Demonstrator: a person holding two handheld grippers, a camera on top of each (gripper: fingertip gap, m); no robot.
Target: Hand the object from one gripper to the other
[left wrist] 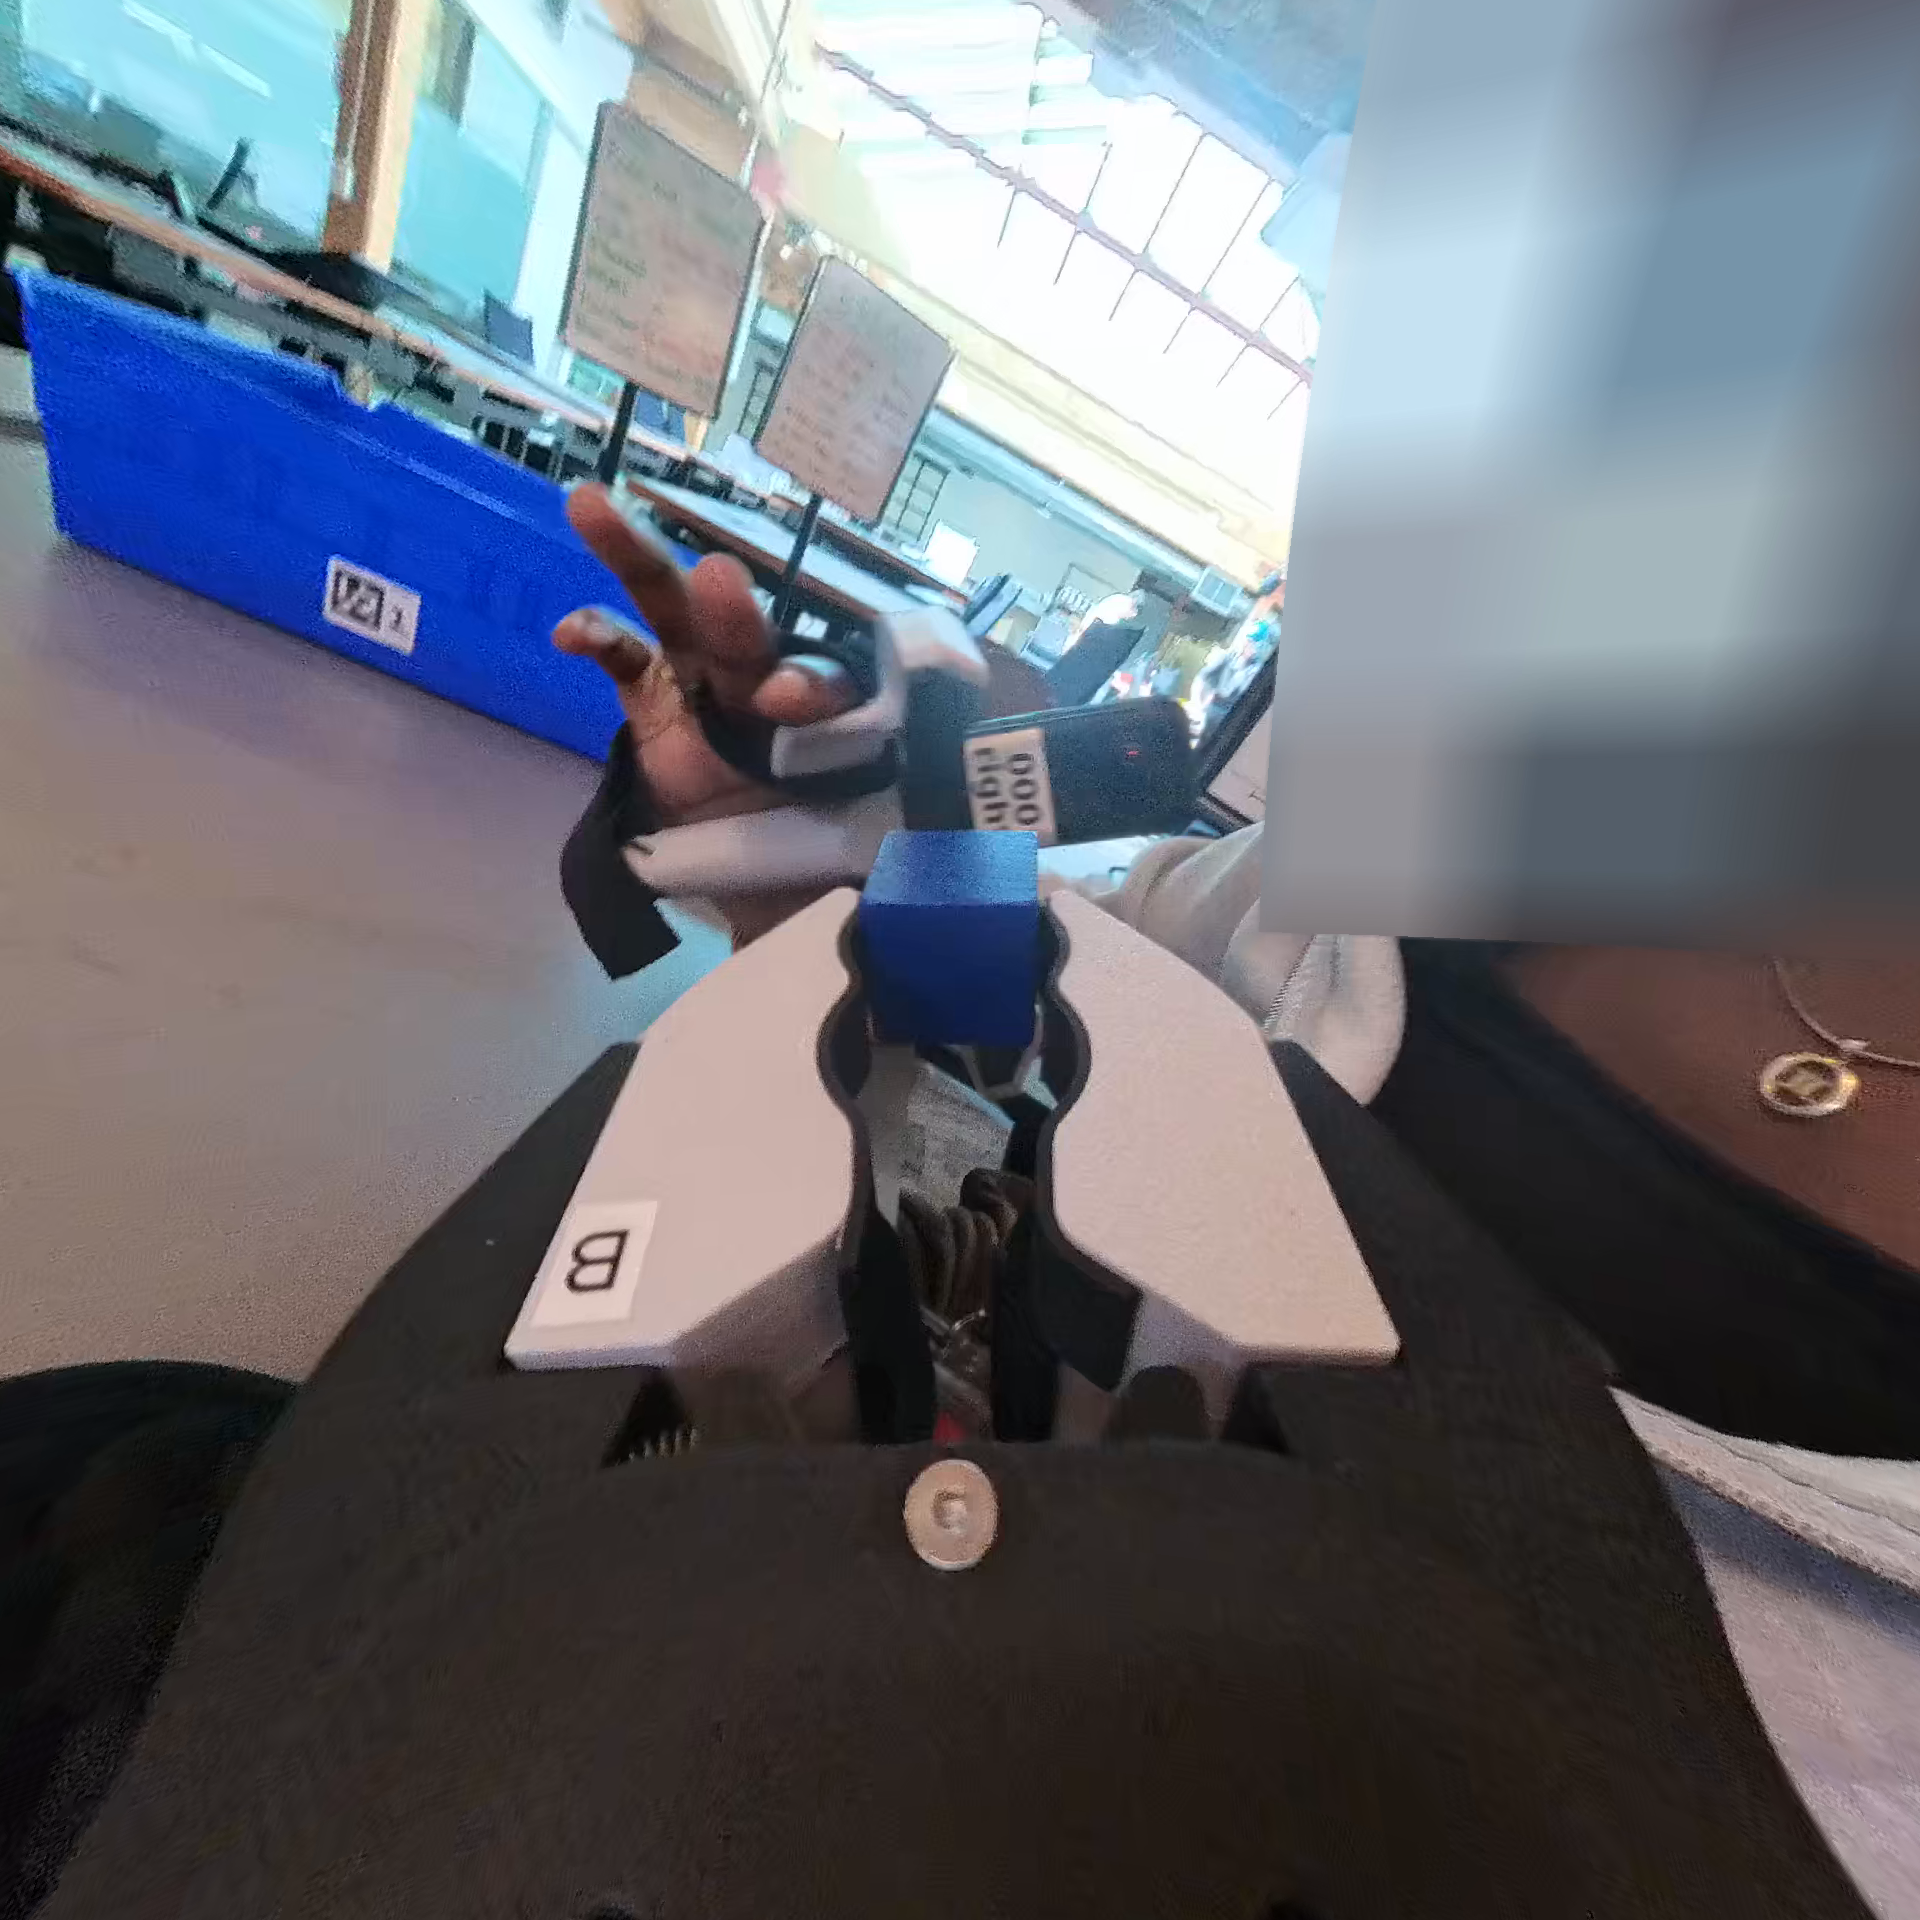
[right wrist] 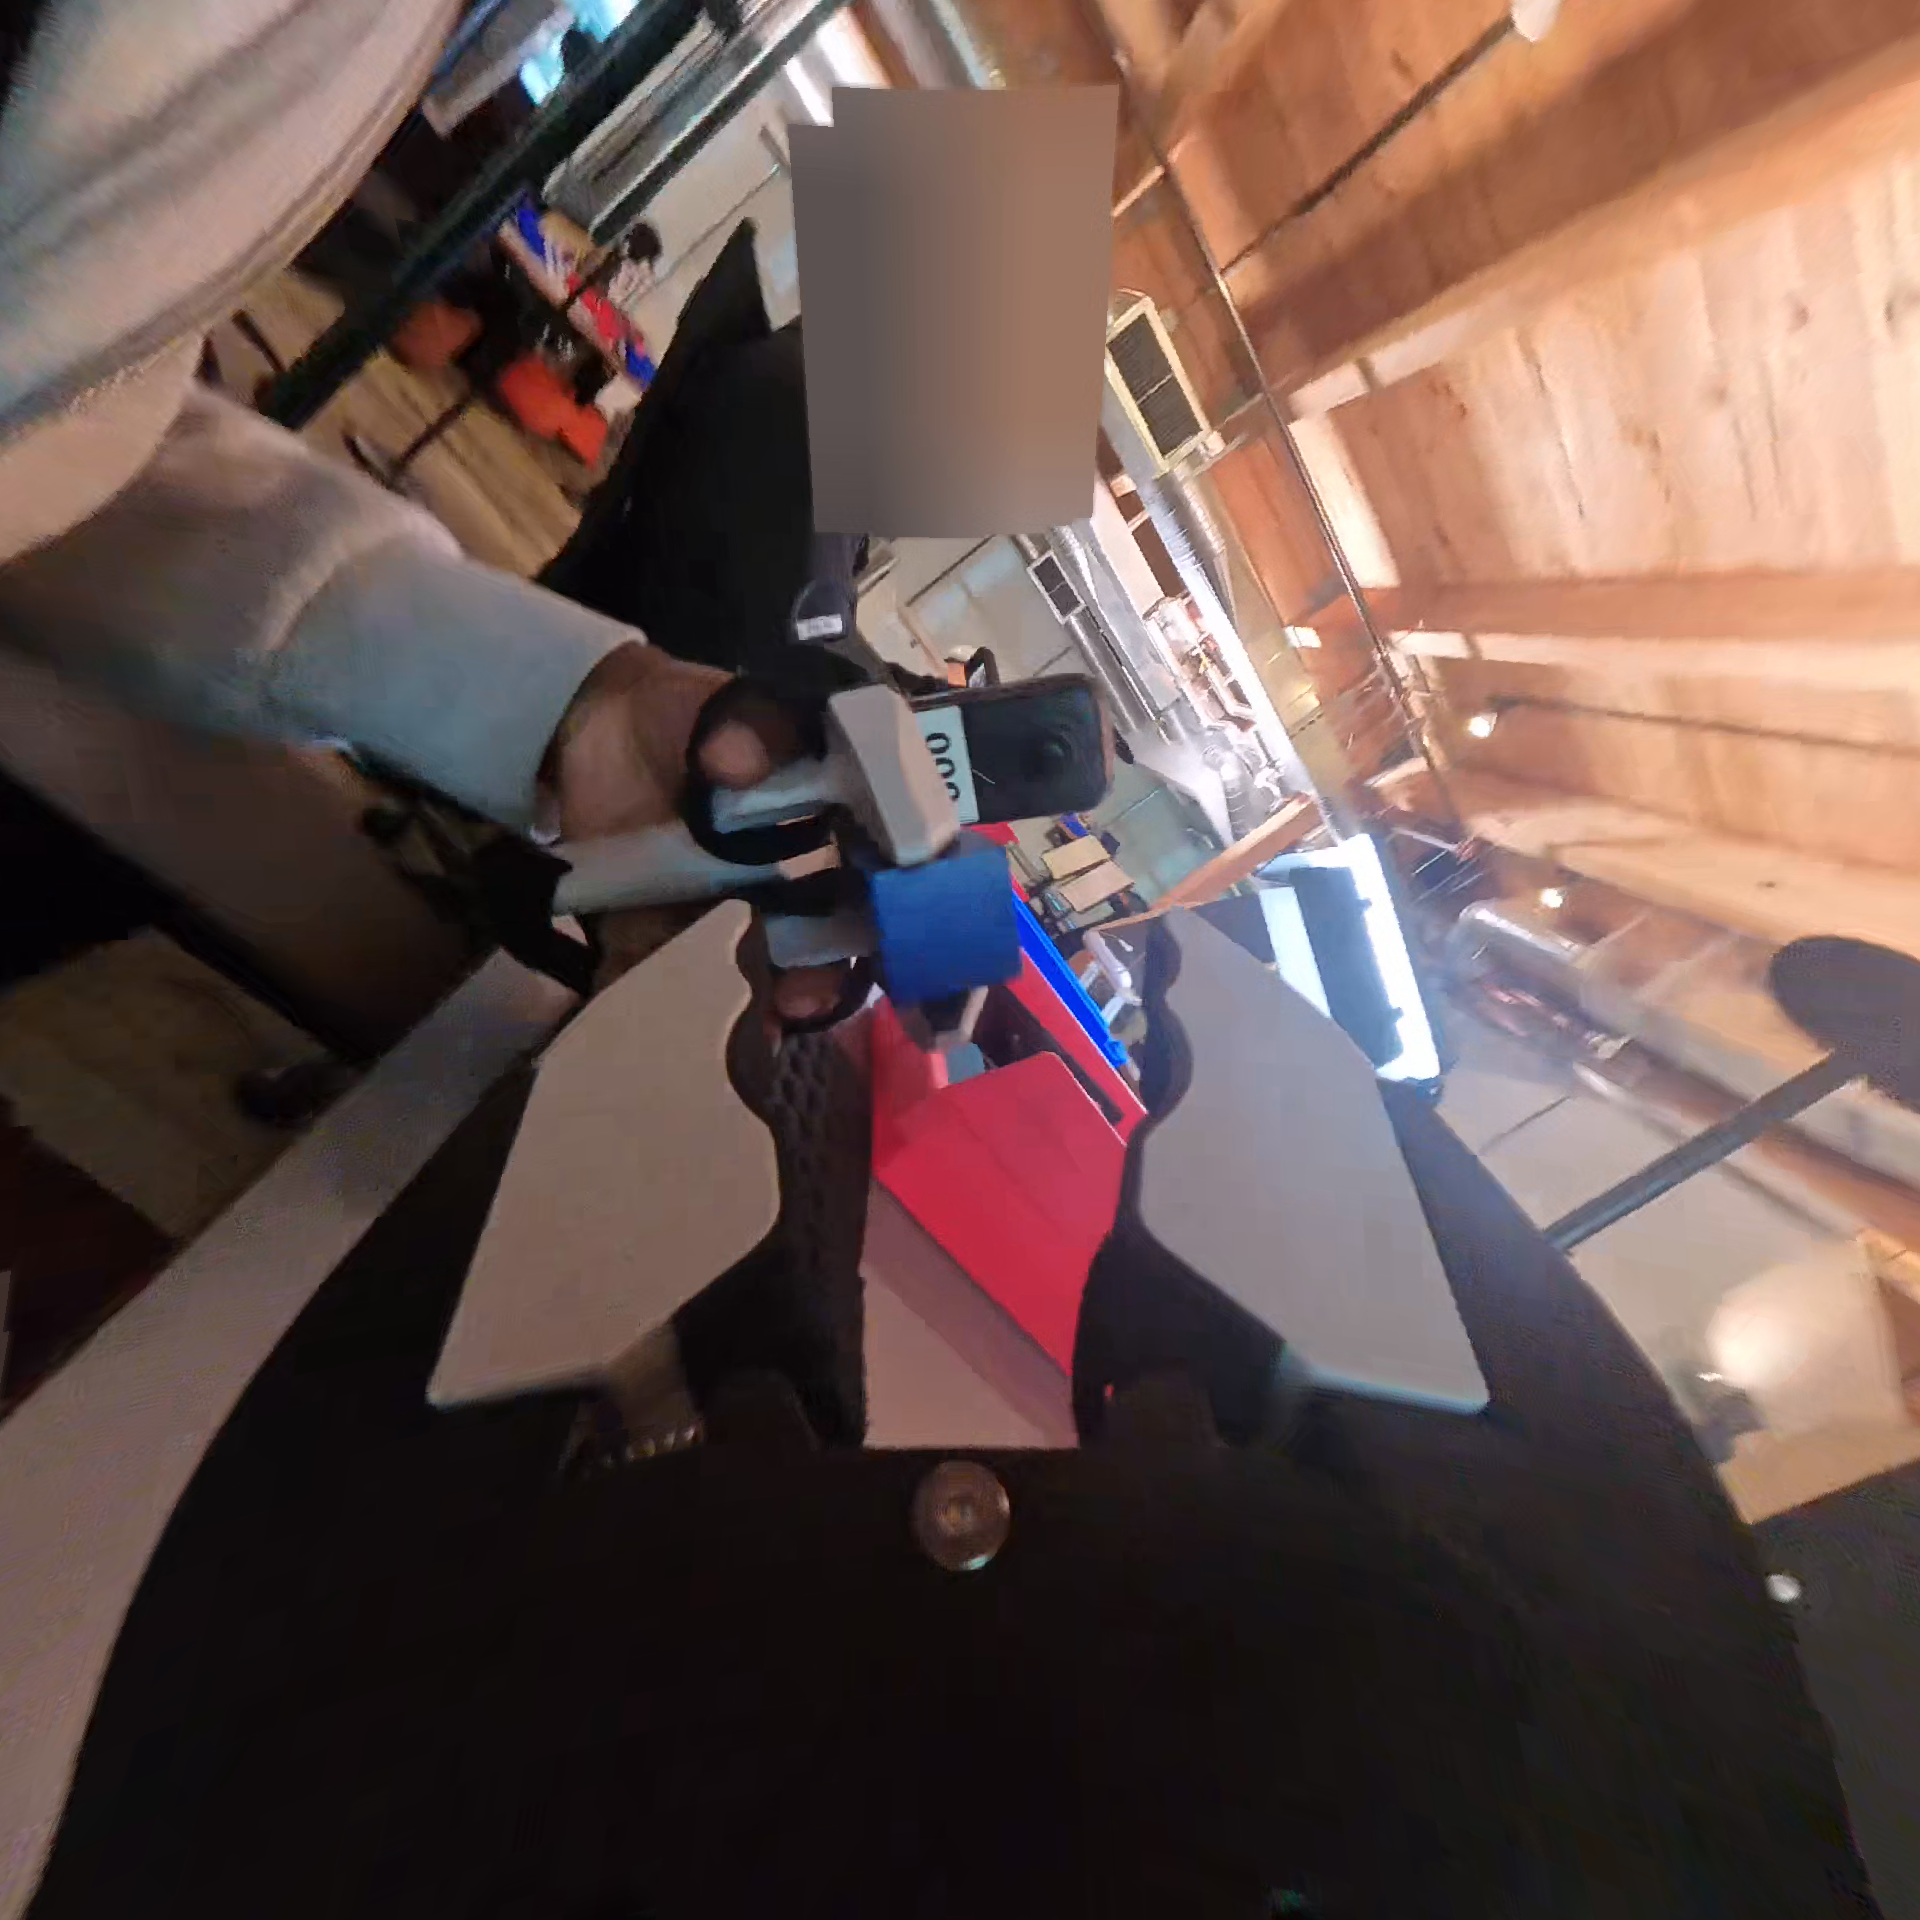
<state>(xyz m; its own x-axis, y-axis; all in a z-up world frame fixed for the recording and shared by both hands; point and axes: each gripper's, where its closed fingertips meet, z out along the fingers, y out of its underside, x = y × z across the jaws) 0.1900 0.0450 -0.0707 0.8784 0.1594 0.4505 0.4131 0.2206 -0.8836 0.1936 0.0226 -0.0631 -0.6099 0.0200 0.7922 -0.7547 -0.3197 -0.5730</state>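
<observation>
At the centre of the left wrist view, a blue cube (left wrist: 951, 951) is clamped between the fingertips of the left gripper (left wrist: 951, 961). In the right wrist view, the right gripper (right wrist: 951, 997) is spread wide, its fingertips flanking the cube (right wrist: 940, 920) without touching. A blue bin (left wrist: 260, 488) is seen at upper left.

Blue bin (left wrist: 260, 488) on grey table (left wrist: 239, 987); red bin (right wrist: 997, 1174).

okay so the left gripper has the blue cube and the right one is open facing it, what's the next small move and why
Probably ease the right gripper forward until its open fingers straddle the blue cube, then close. The left gripper is shut on the cube at its tips, and in the right wrist view the cube sits just beyond the right fingertips, roughly centred in the gap, not yet between them.
</observation>
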